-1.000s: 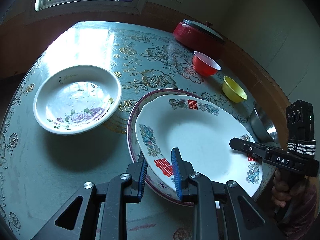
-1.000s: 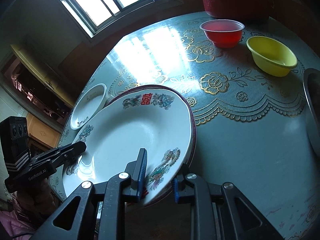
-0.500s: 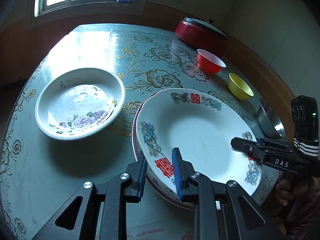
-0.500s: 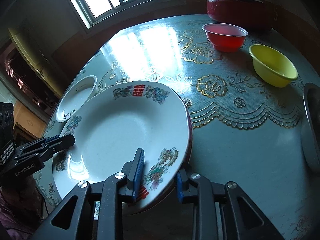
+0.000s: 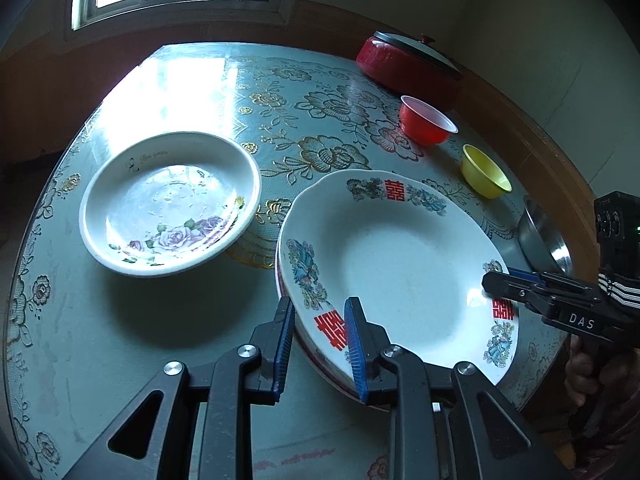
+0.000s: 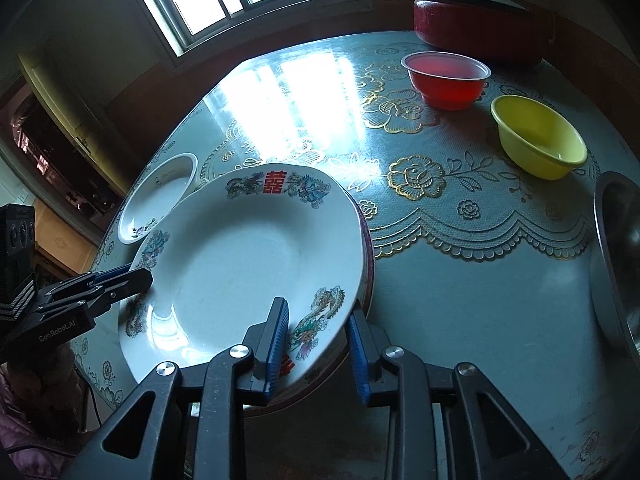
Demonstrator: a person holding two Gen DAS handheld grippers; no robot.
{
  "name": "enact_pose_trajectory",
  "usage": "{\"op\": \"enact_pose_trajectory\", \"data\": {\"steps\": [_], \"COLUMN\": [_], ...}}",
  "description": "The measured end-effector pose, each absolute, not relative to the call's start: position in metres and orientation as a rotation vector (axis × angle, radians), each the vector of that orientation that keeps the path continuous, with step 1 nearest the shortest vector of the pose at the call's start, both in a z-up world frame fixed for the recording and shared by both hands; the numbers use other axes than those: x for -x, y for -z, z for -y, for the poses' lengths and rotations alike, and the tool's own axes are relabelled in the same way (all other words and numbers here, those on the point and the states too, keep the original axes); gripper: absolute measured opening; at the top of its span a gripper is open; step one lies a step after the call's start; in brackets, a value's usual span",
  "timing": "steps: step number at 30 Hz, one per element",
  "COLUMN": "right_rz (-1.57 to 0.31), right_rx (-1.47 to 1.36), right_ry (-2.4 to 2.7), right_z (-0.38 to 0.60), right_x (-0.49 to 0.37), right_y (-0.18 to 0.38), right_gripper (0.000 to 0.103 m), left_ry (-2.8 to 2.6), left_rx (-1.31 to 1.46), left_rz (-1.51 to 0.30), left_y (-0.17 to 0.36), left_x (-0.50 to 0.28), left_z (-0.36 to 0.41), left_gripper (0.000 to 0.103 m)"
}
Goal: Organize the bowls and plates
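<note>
A white plate with red characters and bird prints lies on top of a red-rimmed plate near the table's front edge. My left gripper is shut on its near-left rim, one pad under the rim and one on top; its tips also show in the right wrist view. My right gripper straddles the near-right rim with its jaws eased apart and the outer pad just clear of the edge. Its tips also show in the left wrist view. A white rose-print plate sits alone to the left.
A red bowl, a yellow bowl and a steel bowl line the right side. A lidded red pot stands at the back. The flower-patterned table is round.
The character plate, tilted before, has sunk flat onto the red-rimmed plate. The right gripper's jaws have widened a little around its rim. The left grip is unchanged.
</note>
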State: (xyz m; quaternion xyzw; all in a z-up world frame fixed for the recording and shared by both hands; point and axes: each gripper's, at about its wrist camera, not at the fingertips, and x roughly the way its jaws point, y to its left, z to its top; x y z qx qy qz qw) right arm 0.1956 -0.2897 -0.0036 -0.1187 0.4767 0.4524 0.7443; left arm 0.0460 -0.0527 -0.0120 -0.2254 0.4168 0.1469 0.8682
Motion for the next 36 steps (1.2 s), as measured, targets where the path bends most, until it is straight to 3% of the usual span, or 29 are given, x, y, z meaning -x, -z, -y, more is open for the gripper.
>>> {"op": "enact_pose_trajectory", "data": {"steps": [16, 24, 36], "right_rz": [-0.994, -0.971, -0.977], "right_rx": [0.247, 0.310, 0.311], "right_ry": [-0.948, -0.920, -0.922], "right_z": [0.292, 0.286, 0.286], "right_x": [-0.206, -0.203, -0.203], "right_y": [-0.005, 0.003, 0.002], "right_gripper": [0.029, 0.021, 0.021], "left_ry": [-0.316, -0.316, -0.325], "left_rx": [0.423, 0.399, 0.428], "left_rz": [-0.874, -0.875, -0.864], "left_y": [0.012, 0.012, 0.012], "left_x": [-0.042, -0.043, -0.039], "left_z": [0.063, 0.067, 0.067], "left_gripper": [0.024, 0.025, 0.024]}}
